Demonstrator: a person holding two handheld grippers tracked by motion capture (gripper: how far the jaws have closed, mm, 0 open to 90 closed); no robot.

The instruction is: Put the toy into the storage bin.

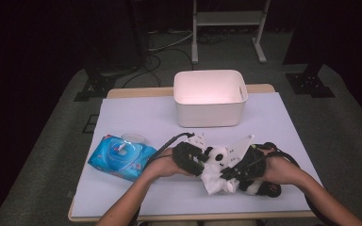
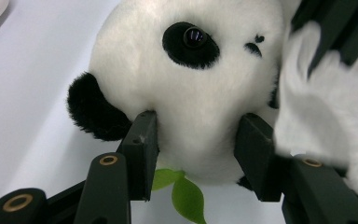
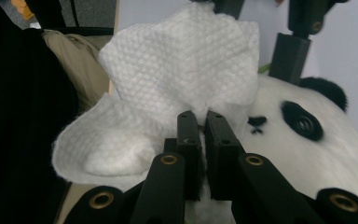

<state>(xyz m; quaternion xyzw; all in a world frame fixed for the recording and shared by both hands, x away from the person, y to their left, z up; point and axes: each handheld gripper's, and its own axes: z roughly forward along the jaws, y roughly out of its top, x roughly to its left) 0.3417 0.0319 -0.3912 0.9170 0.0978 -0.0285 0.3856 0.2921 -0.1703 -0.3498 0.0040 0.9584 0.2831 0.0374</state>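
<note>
A plush panda (image 1: 219, 154) lies near the table's front edge, between the person's two hands. My left gripper (image 2: 196, 126) is shut on its white head (image 2: 186, 84); both pads (image 2: 142, 135) press into the fur below the black ear, over a green leaf (image 2: 182, 191). My right gripper (image 3: 204, 116) is shut on a white textured wipe (image 3: 182, 60), which rests against the panda's face (image 3: 303, 140) beside the nose. In the high view the wipe (image 1: 213, 181) hangs at the toy's front, with the left gripper (image 1: 202, 160) and right gripper (image 1: 235, 172) close together.
A blue pack of wet wipes (image 1: 121, 157) lies left of the hands, with a pale round lid (image 1: 133, 138) behind it. A white bin (image 1: 210, 97) stands open at the back of the pale mat (image 1: 136, 113). Dark stands and cables lie beyond the table.
</note>
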